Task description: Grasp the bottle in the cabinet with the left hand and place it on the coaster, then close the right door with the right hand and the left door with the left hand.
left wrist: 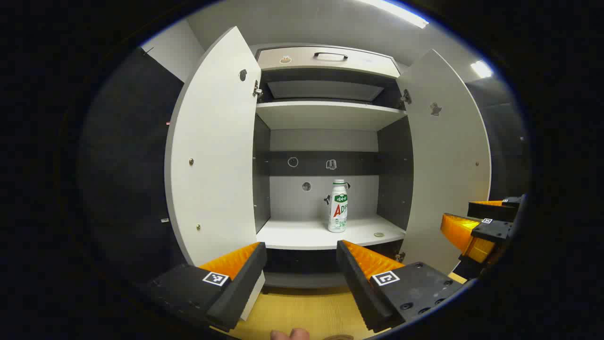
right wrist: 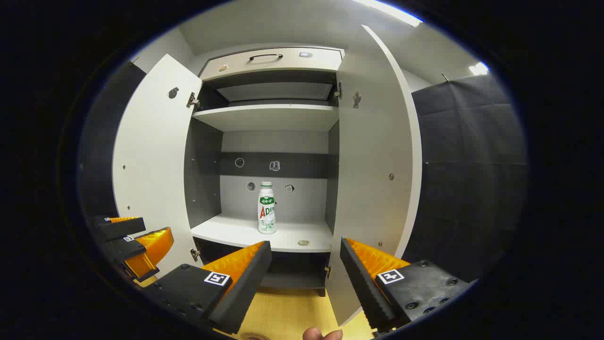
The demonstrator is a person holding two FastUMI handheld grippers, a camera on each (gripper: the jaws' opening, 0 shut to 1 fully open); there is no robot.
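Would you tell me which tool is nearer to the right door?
Right. The right tool is just before the right door, facing its edge; the left tool is farther left, facing the bottle.

A white bottle (left wrist: 338,206) with a green-and-red label and white cap stands upright on the lower shelf of the cabinet (left wrist: 325,118), near the back wall. The left door (left wrist: 212,156) and right door (left wrist: 448,165) both stand wide open.

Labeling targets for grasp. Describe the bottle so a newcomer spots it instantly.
Find the open cabinet with both doors swung wide. On its lower white shelf stands the bottle, upright. It is the only tall item there: white, green-banded, beside a small flat disc.
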